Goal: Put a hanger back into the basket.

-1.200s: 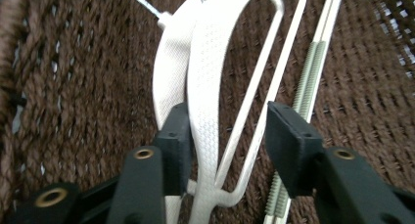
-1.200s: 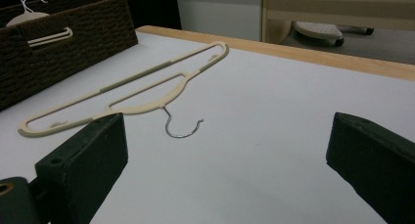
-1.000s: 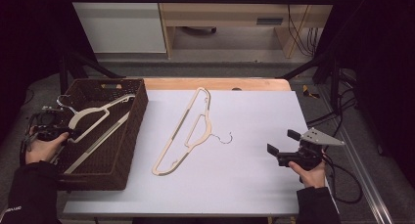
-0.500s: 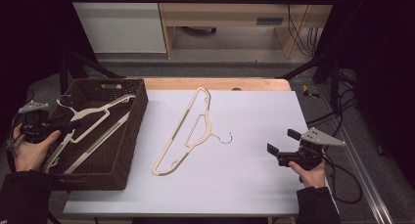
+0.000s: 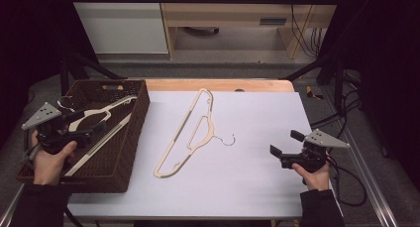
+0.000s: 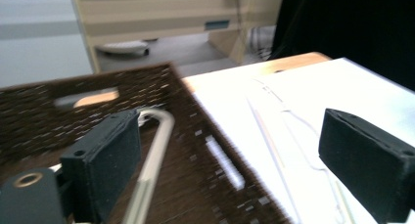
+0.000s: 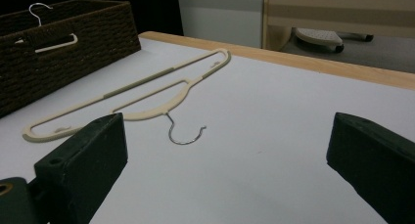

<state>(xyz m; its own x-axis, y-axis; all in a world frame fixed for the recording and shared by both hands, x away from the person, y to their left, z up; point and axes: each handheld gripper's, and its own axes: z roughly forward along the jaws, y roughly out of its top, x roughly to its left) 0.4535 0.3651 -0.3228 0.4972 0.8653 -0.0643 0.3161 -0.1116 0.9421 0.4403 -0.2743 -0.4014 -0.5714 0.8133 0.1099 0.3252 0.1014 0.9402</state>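
Observation:
A cream hanger [image 5: 190,133] with a wire hook lies flat on the white table top, slanting from centre back to front left; it appears as hanger [image 7: 147,89] and hanger [image 6: 284,136] in the gripper views. Another cream hanger [image 5: 96,115] rests in the dark wicker basket [image 5: 131,138] at the left. My left gripper [image 5: 89,125] hovers open over the basket's left part, and the basket hanger [image 6: 154,155] runs just beside its left jaw, not between the jaws. My right gripper [image 5: 286,142] is open and empty, low over the table right of the hanger's hook [image 7: 186,131].
The basket [image 7: 63,53] takes up the table's left side, its rim standing above the surface. A wooden table edge [image 5: 218,84] runs along the back. Cables [image 5: 346,182] trail off the right edge. White surface lies bare between the hanger and my right gripper.
My left gripper drew left toward the basket's outer rim, then came back right over the basket. The right gripper and both hangers stayed put.

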